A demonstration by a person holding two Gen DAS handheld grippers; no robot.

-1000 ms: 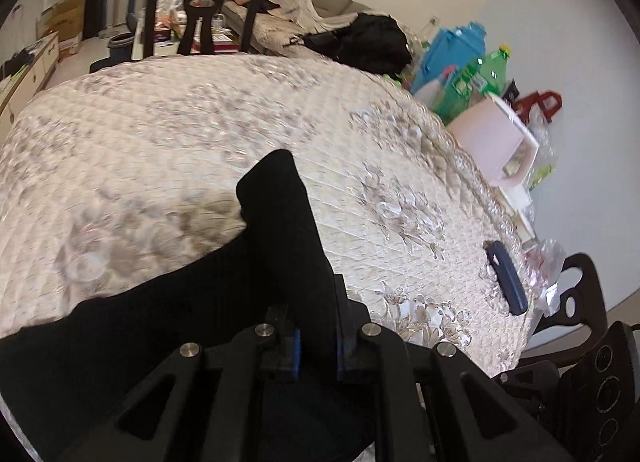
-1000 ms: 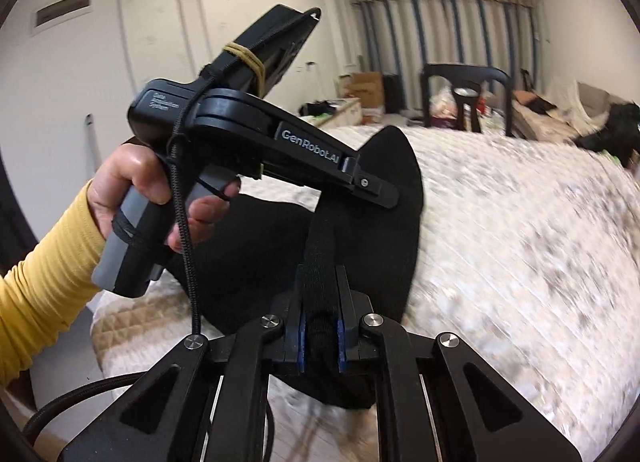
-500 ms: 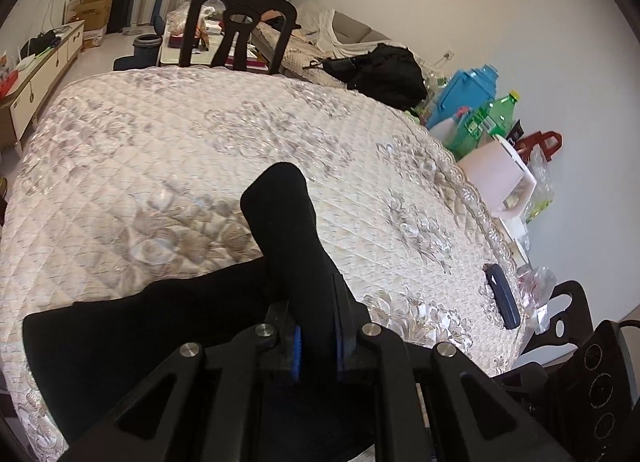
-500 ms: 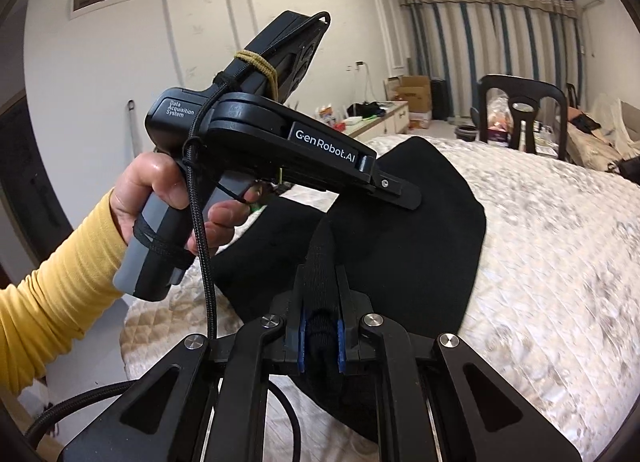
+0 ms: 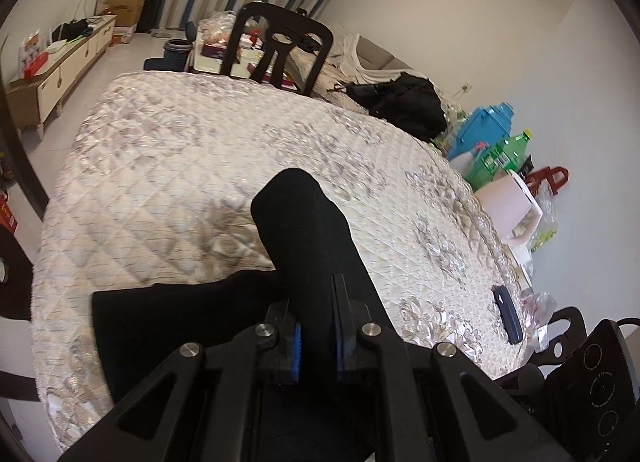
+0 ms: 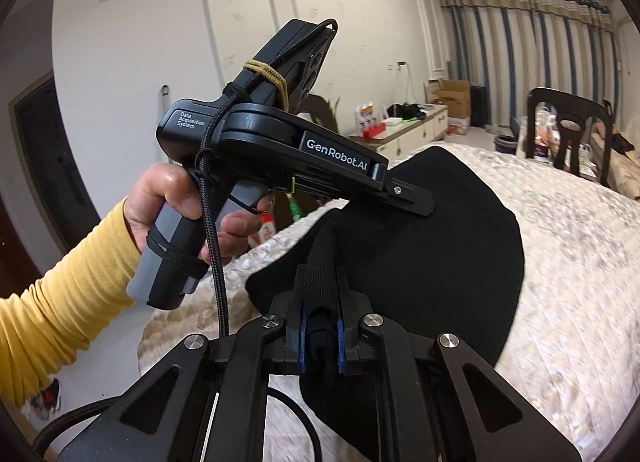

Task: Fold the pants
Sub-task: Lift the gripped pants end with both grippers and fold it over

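The black pants [image 5: 308, 230] lie partly on the quilted bed [image 5: 180, 166]. My left gripper [image 5: 316, 338] is shut on a bunched fold of the pants and holds it lifted above the bed. The rest of the cloth trails down to the left. In the right wrist view, my right gripper [image 6: 320, 338] is shut on another edge of the pants [image 6: 432, 246], which spread out over the bed's near corner. The left gripper's body [image 6: 280, 146], held by a hand in a yellow sleeve, hangs just above and left of the cloth.
A dark phone [image 5: 507, 320] lies near the bed's right edge. A black chair [image 5: 280, 46] stands at the far end of the bed. A black bag [image 5: 404, 102], bottles and a pink box [image 5: 510, 206] crowd the right side. A low cabinet [image 5: 56, 70] stands at the left wall.
Both grippers have risen and pulled back with the pants in them. More of the bed shows beyond the cloth, and less cloth covers the bed's near end.
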